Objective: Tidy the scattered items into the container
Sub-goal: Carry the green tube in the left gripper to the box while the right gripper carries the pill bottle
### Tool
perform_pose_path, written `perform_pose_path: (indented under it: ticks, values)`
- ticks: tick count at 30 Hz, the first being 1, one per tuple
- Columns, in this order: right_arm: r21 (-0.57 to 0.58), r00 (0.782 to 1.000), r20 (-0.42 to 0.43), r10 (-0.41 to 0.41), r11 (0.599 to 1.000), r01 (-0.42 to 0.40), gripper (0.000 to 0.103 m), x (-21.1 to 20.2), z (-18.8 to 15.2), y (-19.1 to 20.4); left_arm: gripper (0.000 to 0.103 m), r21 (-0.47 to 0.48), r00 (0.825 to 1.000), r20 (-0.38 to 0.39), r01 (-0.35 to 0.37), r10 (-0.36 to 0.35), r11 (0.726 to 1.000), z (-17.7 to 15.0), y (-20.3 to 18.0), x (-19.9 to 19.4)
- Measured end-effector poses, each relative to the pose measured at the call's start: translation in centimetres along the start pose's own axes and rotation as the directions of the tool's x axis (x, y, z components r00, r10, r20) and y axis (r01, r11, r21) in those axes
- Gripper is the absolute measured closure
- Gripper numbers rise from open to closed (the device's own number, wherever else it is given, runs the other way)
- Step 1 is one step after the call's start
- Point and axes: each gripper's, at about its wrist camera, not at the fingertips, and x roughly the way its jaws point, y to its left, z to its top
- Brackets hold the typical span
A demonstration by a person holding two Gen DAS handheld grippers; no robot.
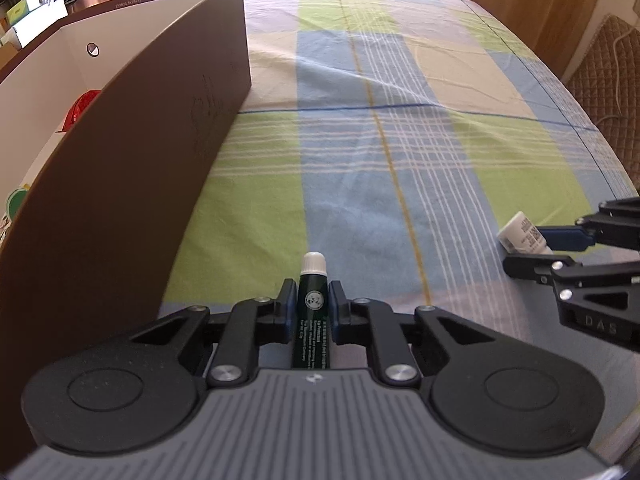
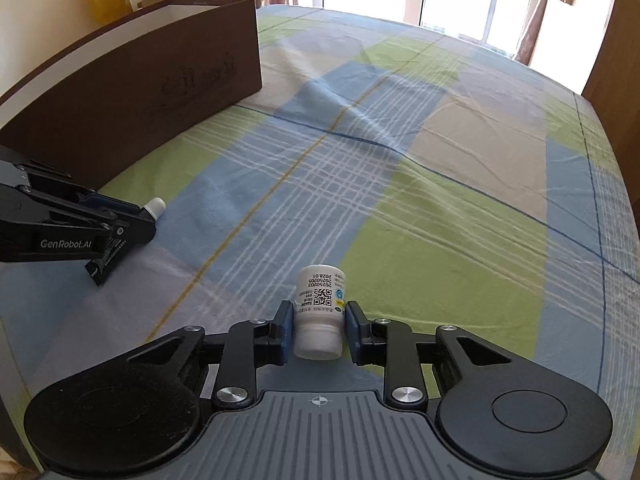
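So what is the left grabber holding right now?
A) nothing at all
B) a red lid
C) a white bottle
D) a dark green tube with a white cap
D. The left gripper is shut on the dark green tube with its white cap pointing forward, while the white bottle sits in the right gripper.

Tall brown box wall (image 1: 132,152) close left of left tongs (image 1: 313,300); bare checked bedsheet (image 1: 400,140) ahead of both tongs.
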Motion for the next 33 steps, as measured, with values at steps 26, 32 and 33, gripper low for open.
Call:
perform_pose_path:
  ticks: [26,32,33]
  values:
    - [0.169,0.993,0.052,0.105,0.979,-0.112,0.073,-6.8,-1.2,7.5,0.091,-0.066,0.975,0.220,0.046,-0.031,0.997,-1.9,4.0,-14.7]
    - [0.152,0.984,0.093,0.152,0.975,-0.164,0.073,-7.8,0.8,9.8,0.091,-0.115,0.966,0.259,0.050,-0.018,0.992,-2.3,6.2,-17.3]
    - [0.146,0.982,0.103,0.161,0.974,-0.175,0.073,-8.0,1.3,10.2,0.091,-0.121,0.964,0.267,0.048,-0.014,0.992,-2.3,6.6,-17.7]
